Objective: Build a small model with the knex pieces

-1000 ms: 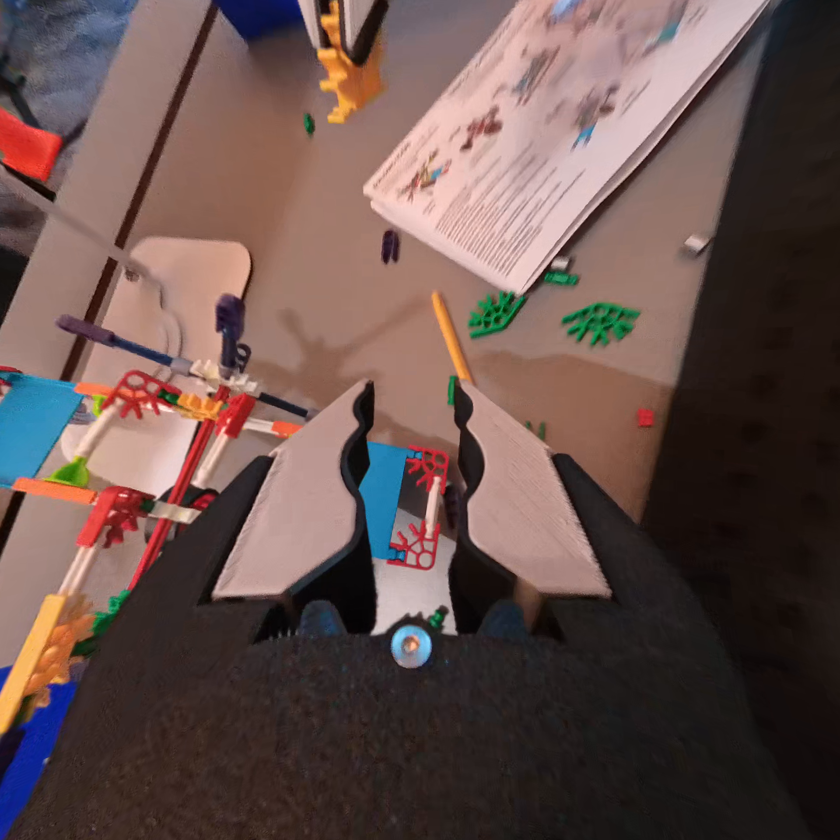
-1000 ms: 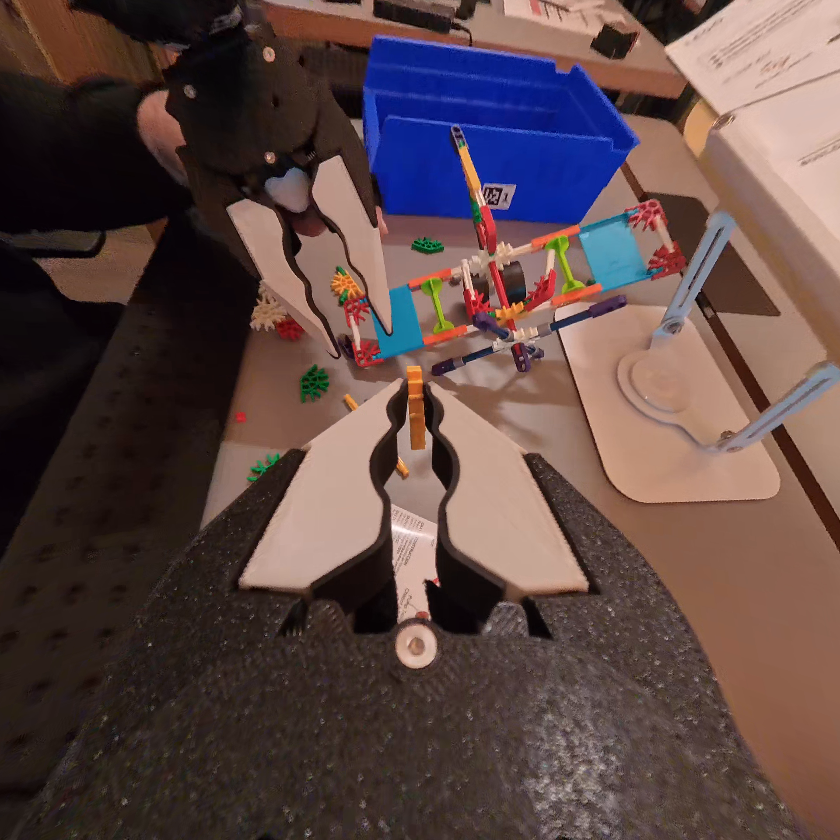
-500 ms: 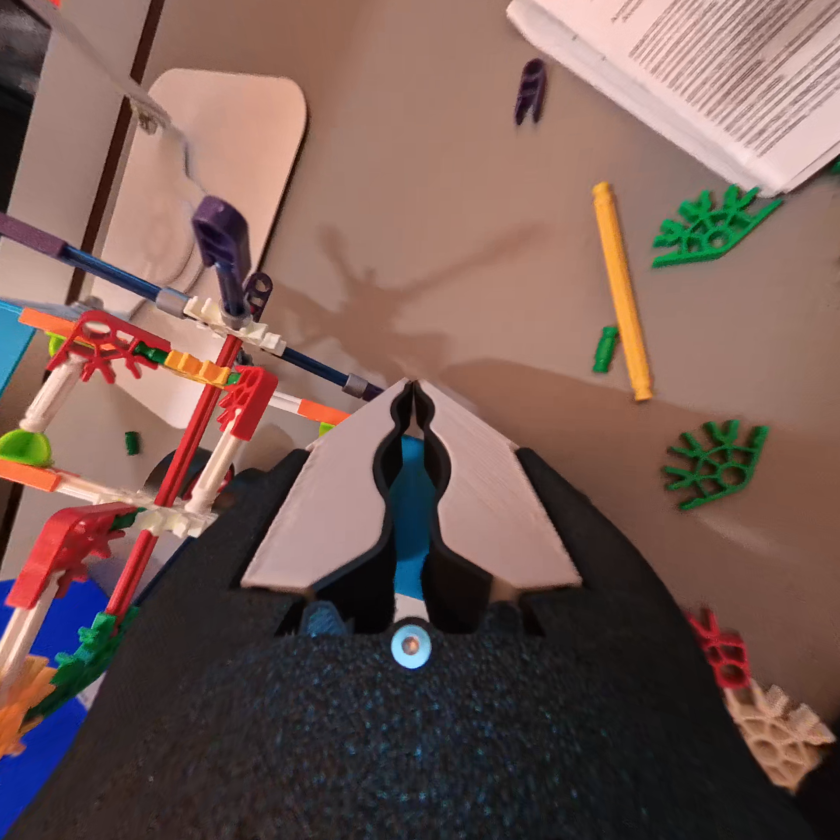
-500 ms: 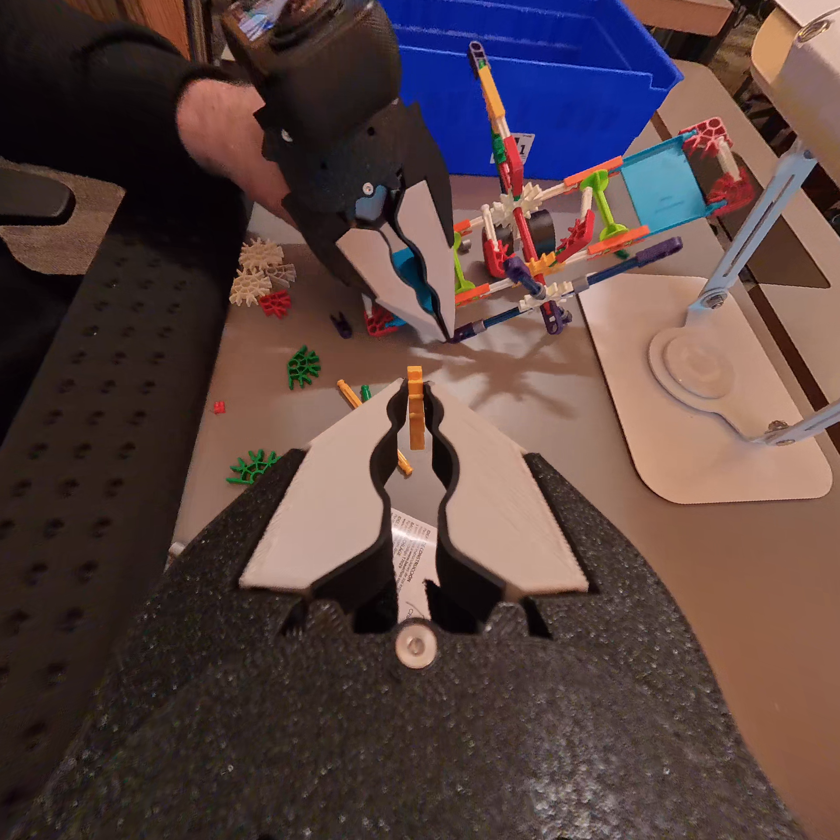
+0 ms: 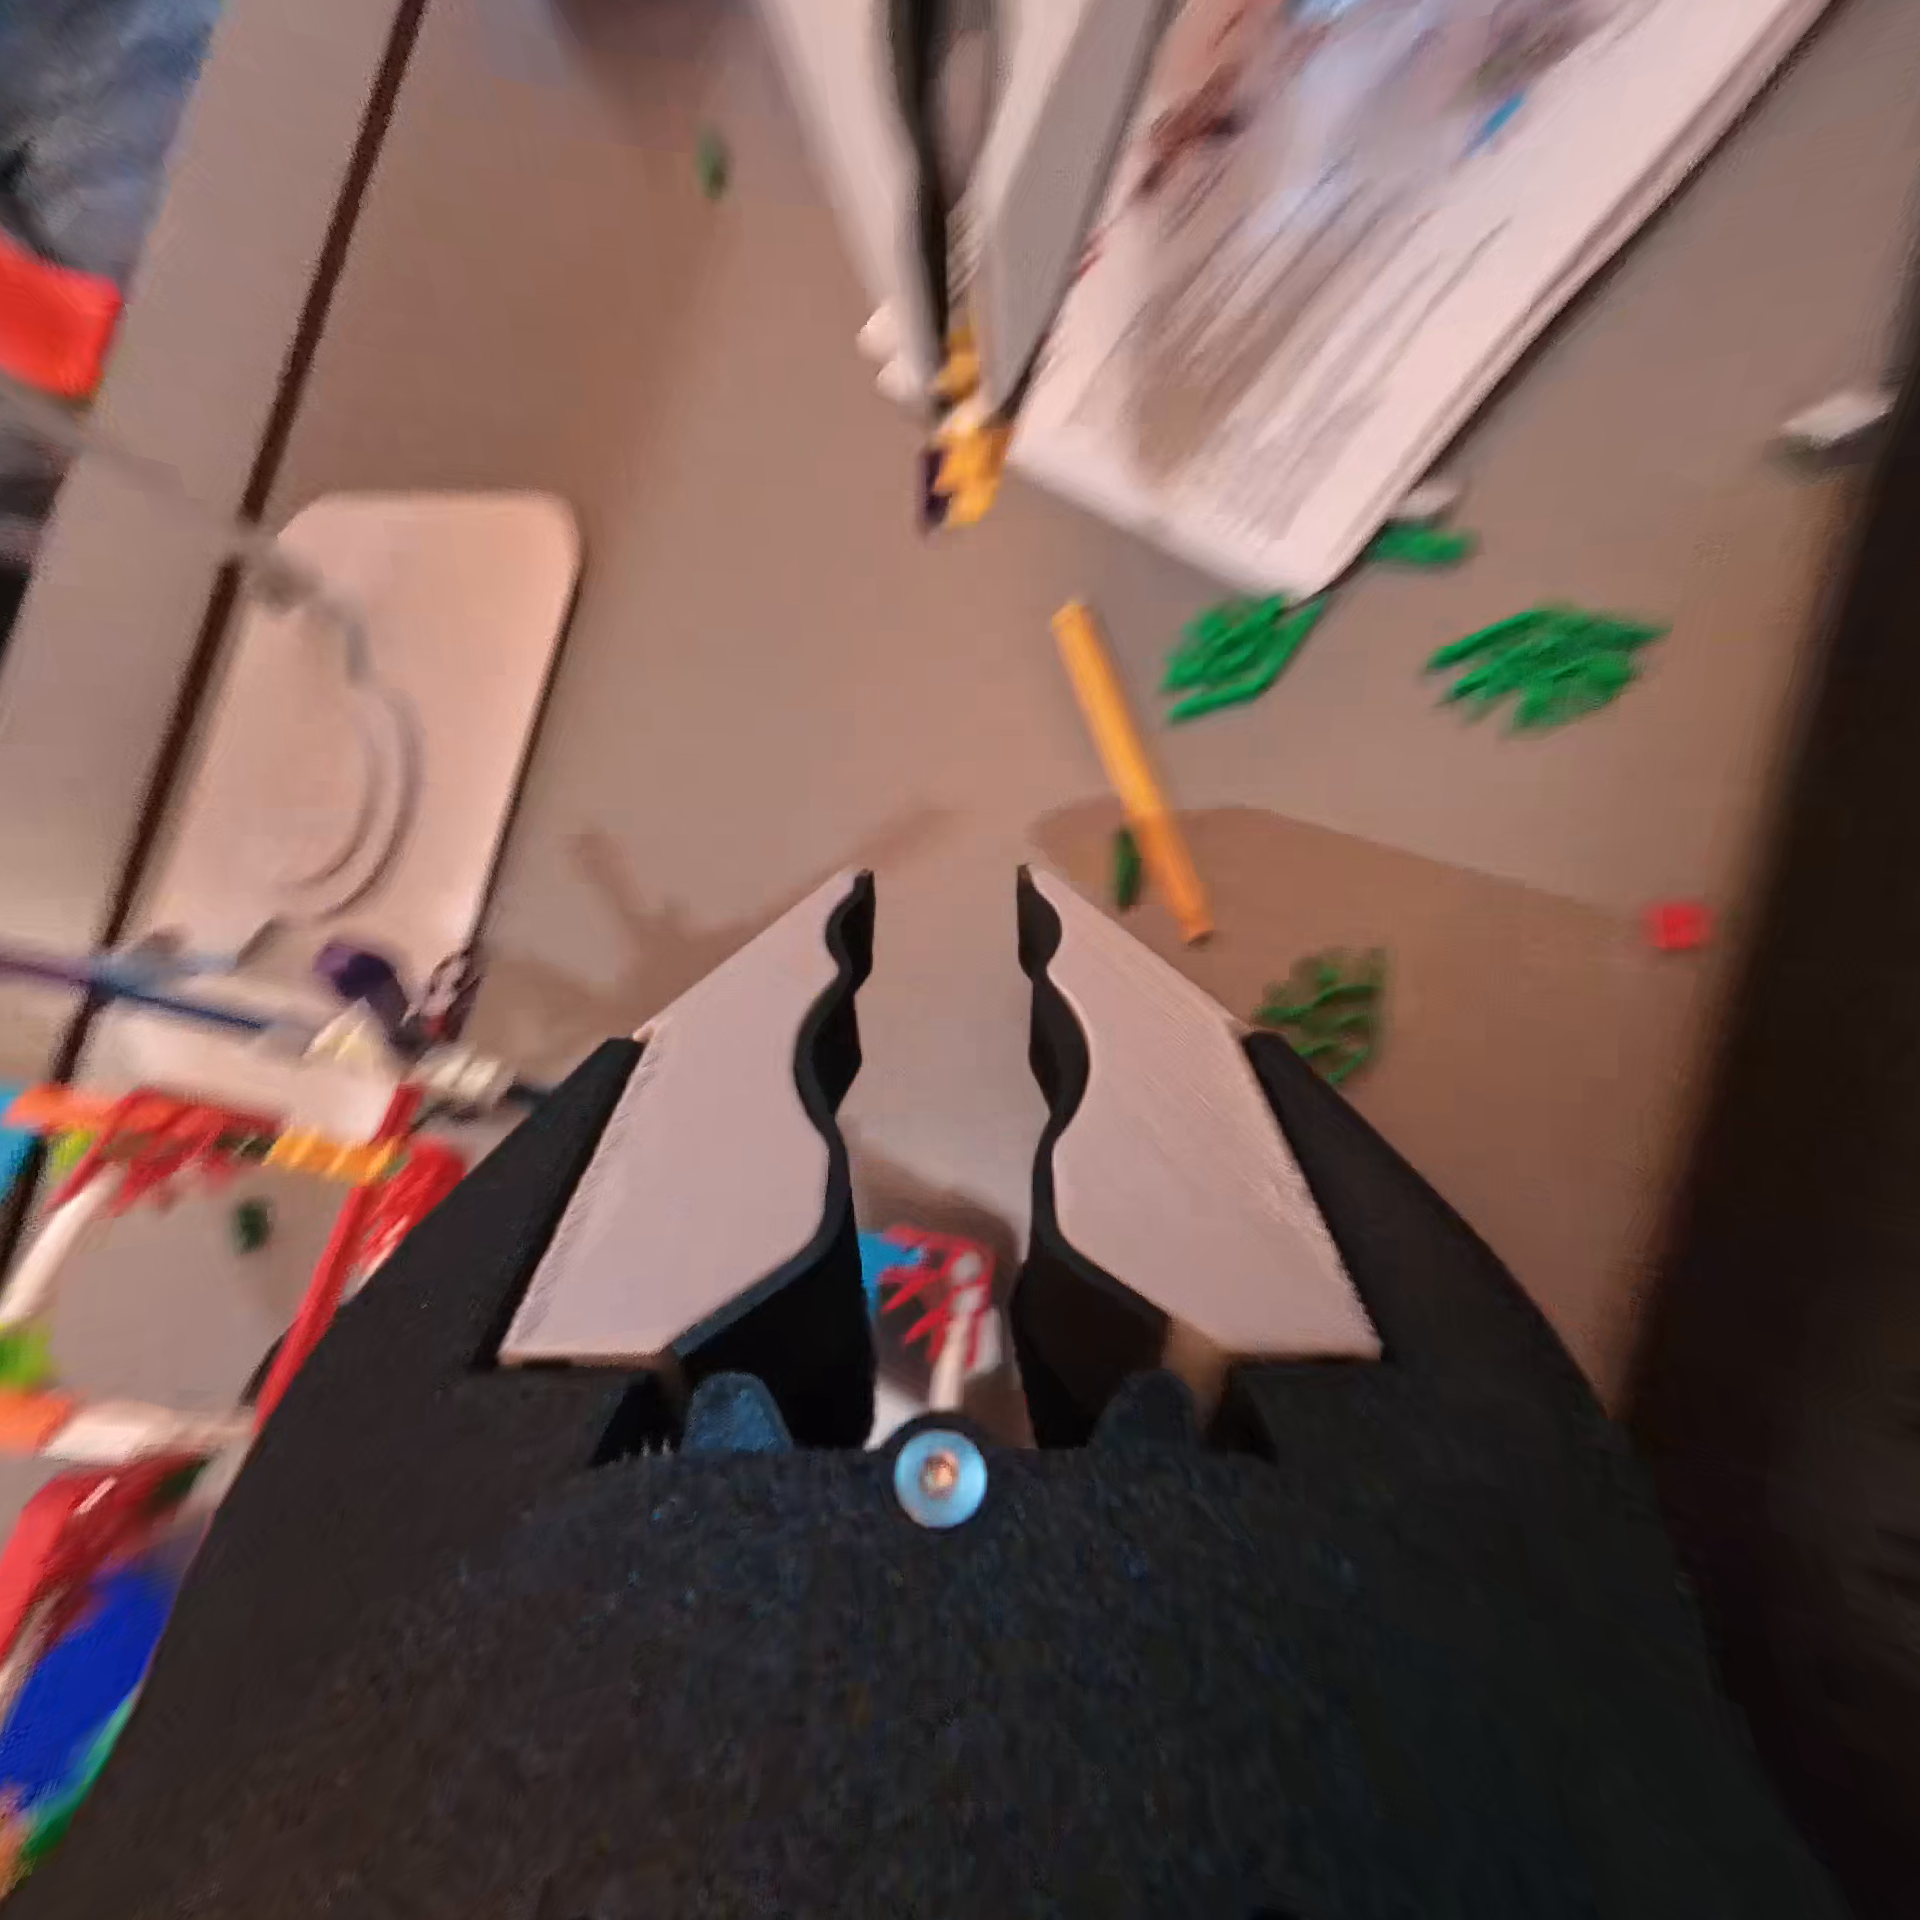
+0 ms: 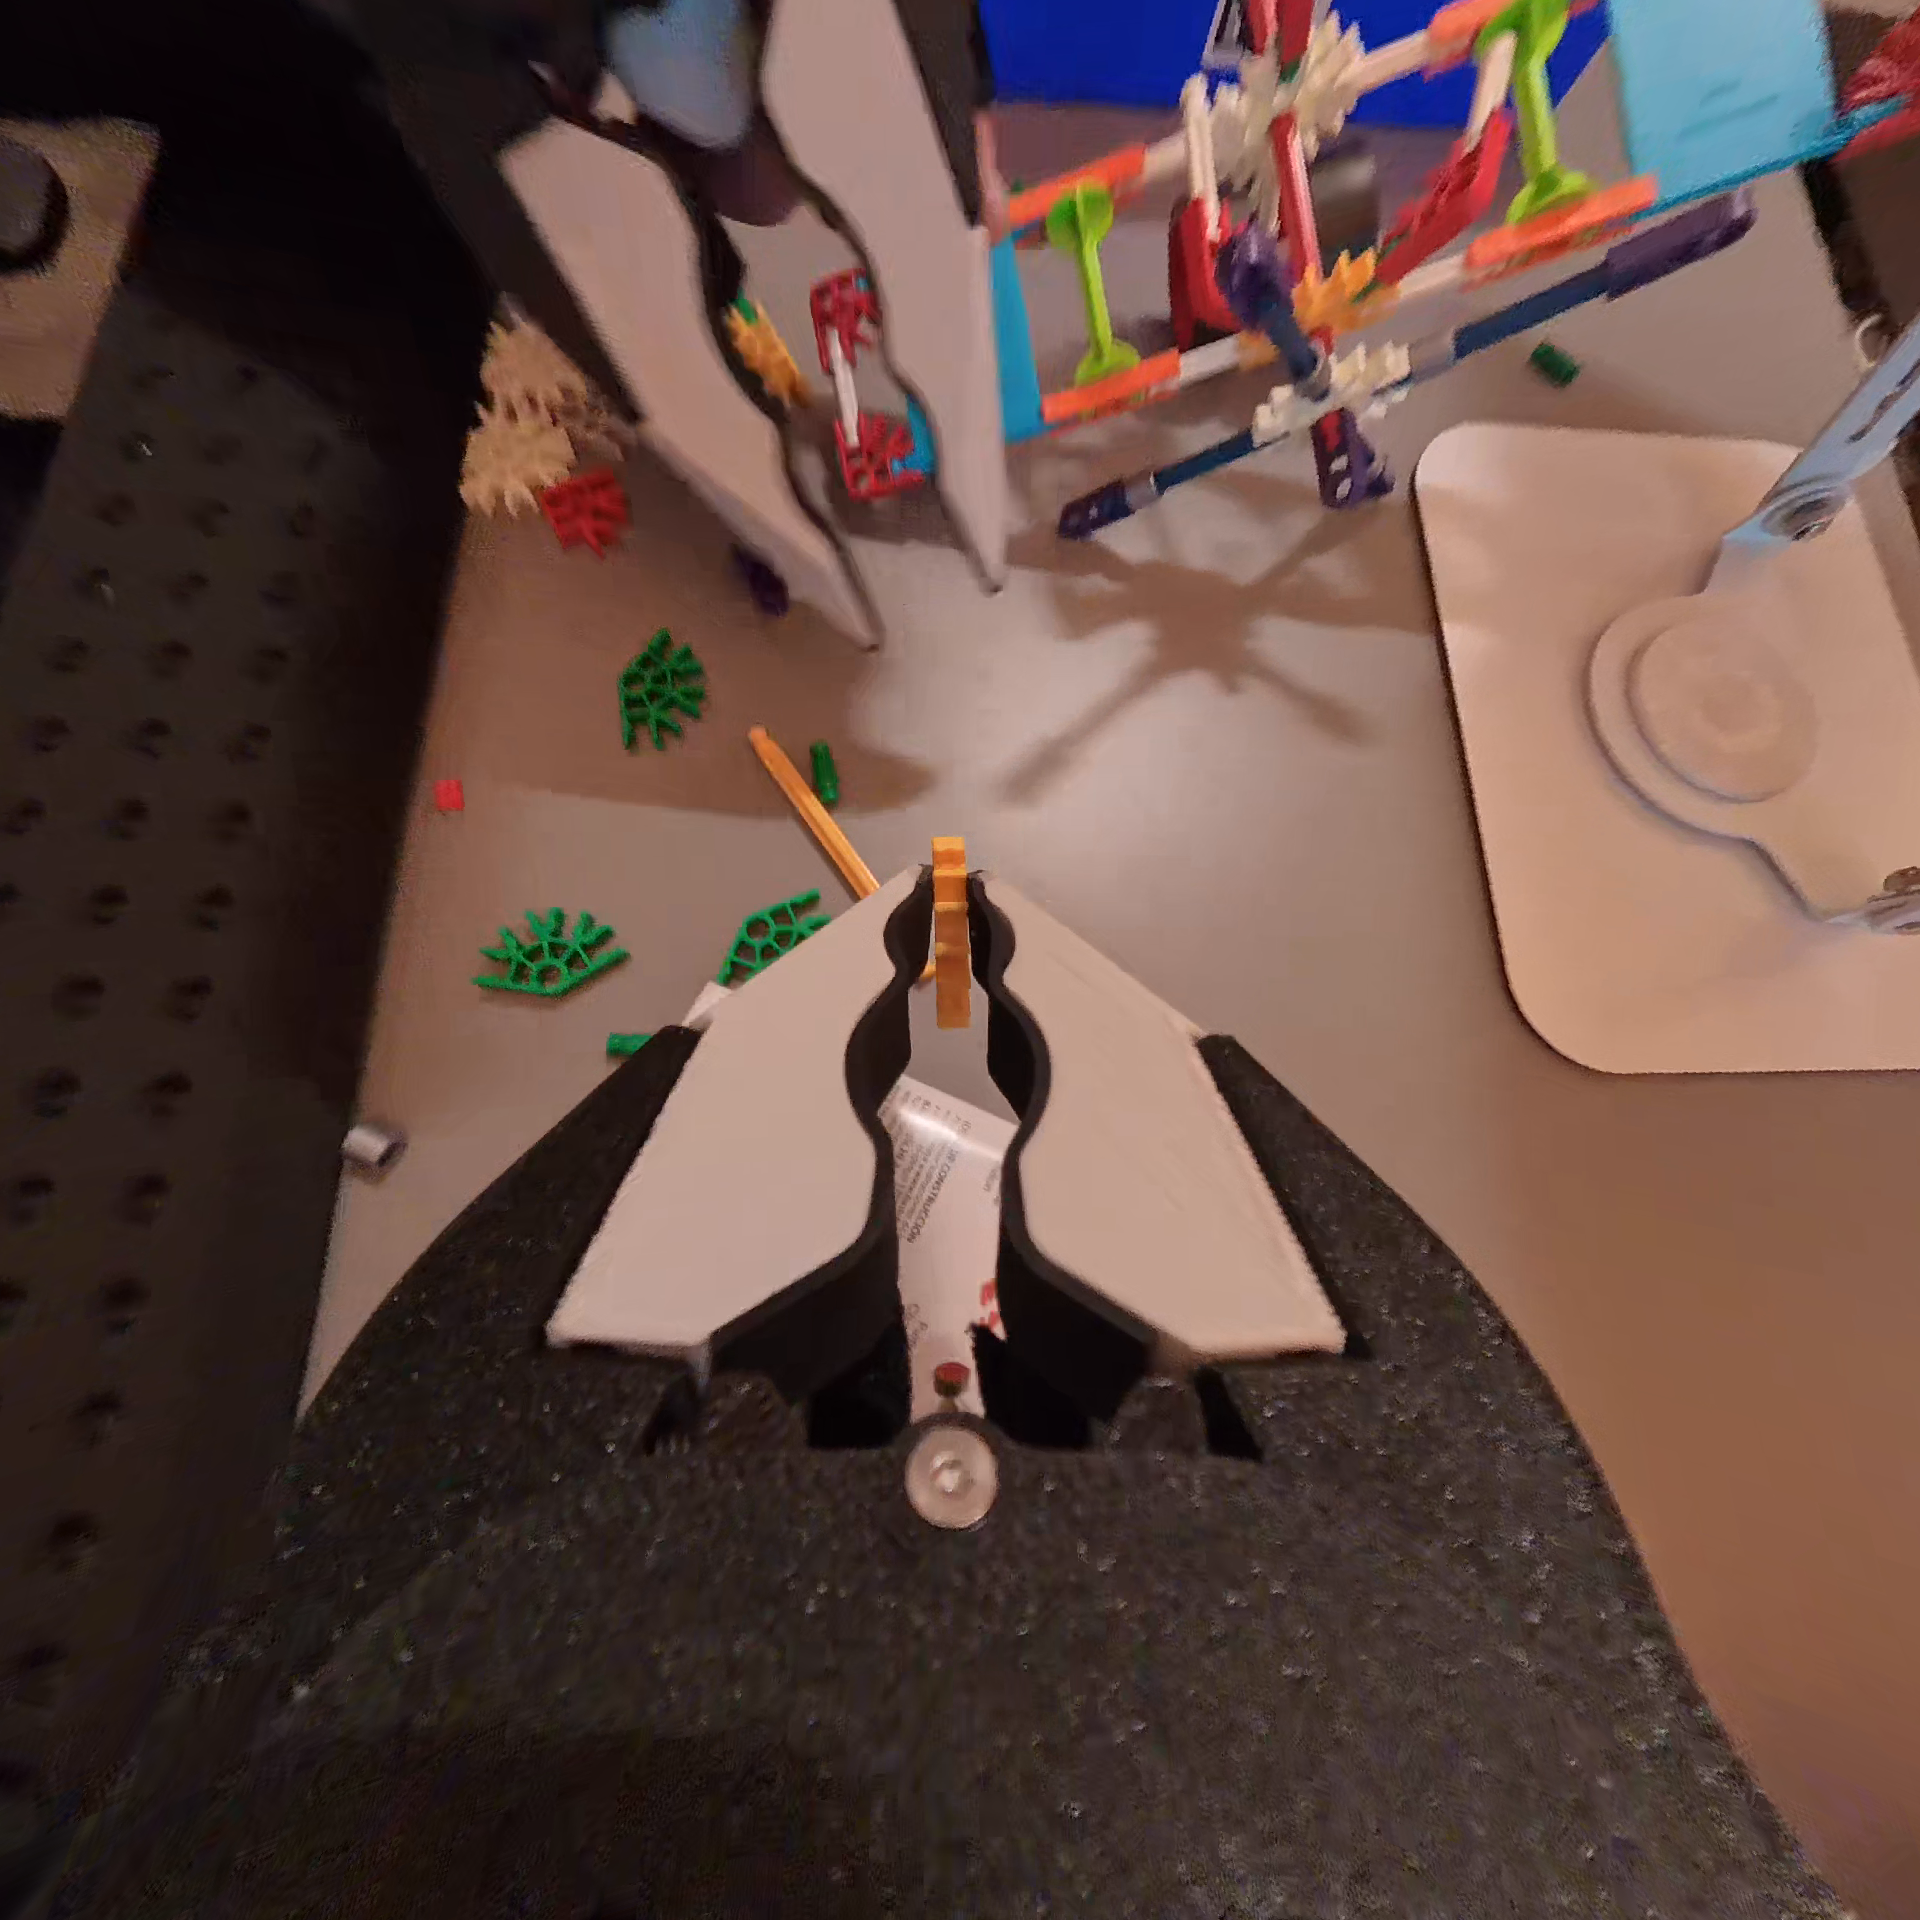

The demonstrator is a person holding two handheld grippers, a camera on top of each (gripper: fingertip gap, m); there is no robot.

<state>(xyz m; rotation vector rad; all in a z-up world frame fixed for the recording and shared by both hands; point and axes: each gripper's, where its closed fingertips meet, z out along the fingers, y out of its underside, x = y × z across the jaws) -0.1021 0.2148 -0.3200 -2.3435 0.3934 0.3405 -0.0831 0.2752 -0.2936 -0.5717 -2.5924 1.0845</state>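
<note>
Between the right tongs, pressed together on it, stands a yellow connector above the tabletop. Farther off, the left tongs hang spread and empty beside the rod-and-connector model.

We see both grippers built alike: the left gripper and right gripper have grainy, matt black bodies, smooth pale fingers with finely ridged faces, black rubbery-looking inner edges and a shiny metal screw. The yellow connector looks like hard, slightly glossy plastic, as does the toy model. The table is smooth and matt; the booklet is paper; the pale base plate looks smooth, faintly sheened.
</note>
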